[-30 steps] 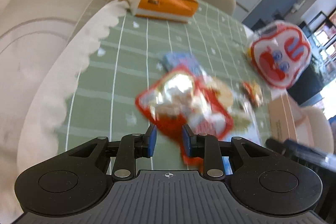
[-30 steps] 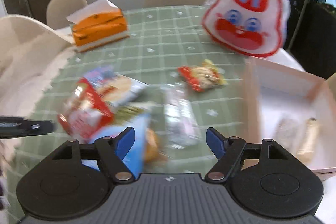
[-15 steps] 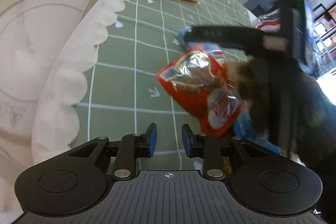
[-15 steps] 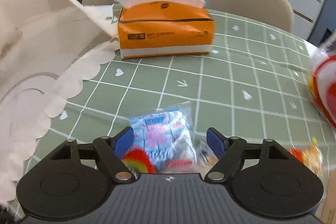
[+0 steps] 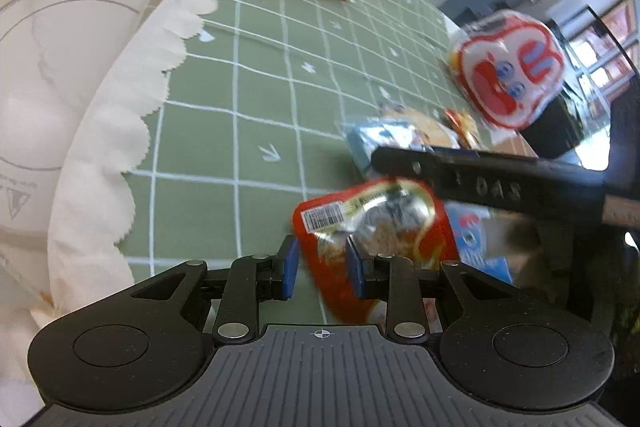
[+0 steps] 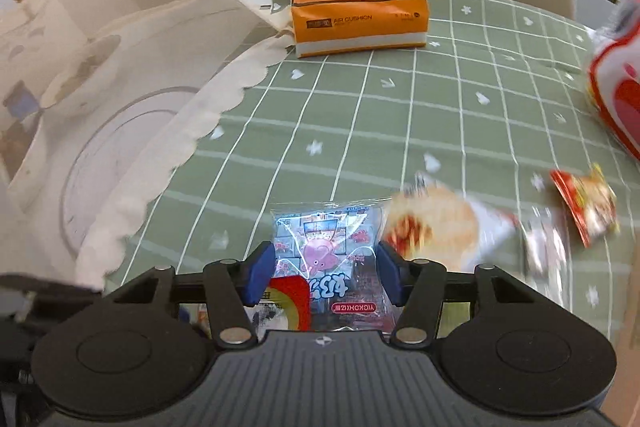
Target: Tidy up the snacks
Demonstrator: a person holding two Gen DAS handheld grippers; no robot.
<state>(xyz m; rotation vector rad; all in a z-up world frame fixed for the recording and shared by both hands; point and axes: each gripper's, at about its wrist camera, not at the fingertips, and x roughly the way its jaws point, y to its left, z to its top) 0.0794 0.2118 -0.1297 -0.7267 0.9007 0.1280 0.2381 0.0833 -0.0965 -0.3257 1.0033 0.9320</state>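
Right tongs point(image 6: 324, 277) now swung left, freshly narrowed around blue packet point(image 6: 326, 247); left tongs point(image 5: 322, 267) narrowly spread.

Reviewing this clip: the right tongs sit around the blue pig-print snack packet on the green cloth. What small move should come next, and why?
Probably finish closing, then lift a little. The right tongs have just been closing, and the blue snack packet lies between the pads, whose grip on it is hard to judge. A red packet lies partly beneath it, so a short lift should separate them. The left tongs hover over that red packet, not gripping it.
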